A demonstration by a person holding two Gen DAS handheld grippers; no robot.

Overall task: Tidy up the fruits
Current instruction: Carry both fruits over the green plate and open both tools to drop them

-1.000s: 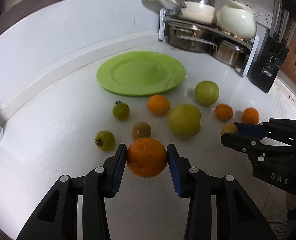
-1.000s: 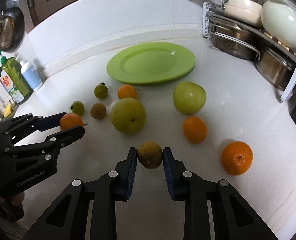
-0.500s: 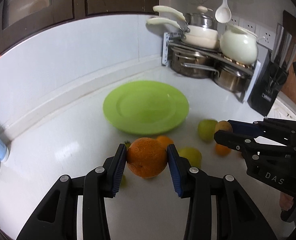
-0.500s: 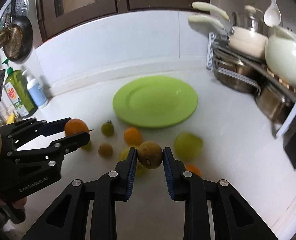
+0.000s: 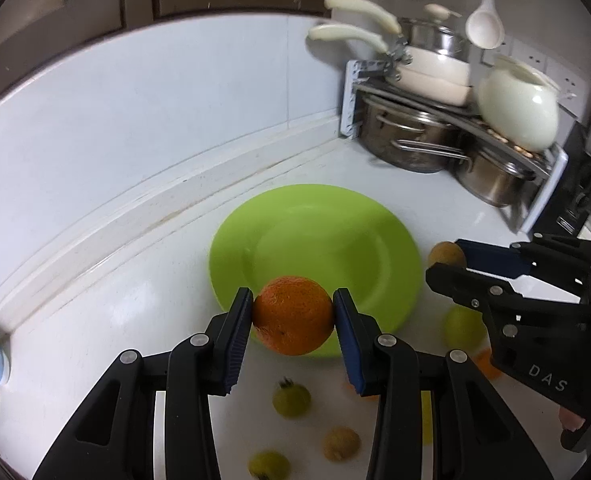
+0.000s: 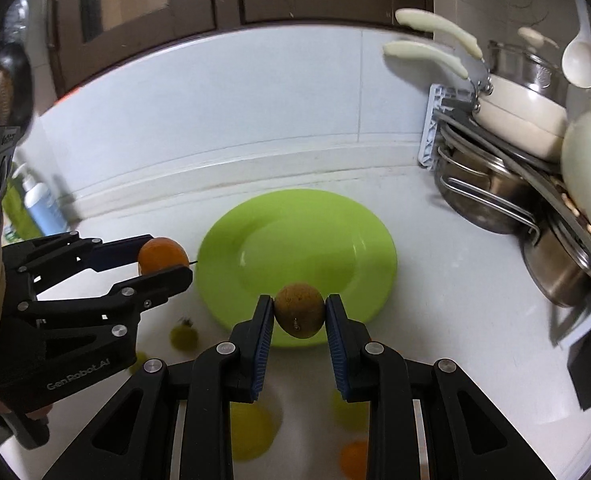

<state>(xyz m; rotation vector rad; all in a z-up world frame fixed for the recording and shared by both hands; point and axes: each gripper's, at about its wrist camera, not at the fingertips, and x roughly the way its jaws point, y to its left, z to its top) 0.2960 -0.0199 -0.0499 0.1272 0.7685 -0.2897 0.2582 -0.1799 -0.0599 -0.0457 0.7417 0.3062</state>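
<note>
My left gripper [image 5: 292, 312] clamps orange [image 5: 292, 315], held above near rim of green plate [image 5: 315, 240]. My right gripper [image 6: 298, 313] pinches small brown fruit [image 6: 299, 310] over same plate's near edge. Remaining fruit blurred on white counter [image 5: 135, 320] below.

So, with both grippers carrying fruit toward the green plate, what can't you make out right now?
- Left wrist view: loose fruits on the counter are motion-blurred and partly behind the left gripper.
- Right wrist view: yellow-green fruit blurred behind the right gripper.
- Bottles smeared at the left edge.
</note>
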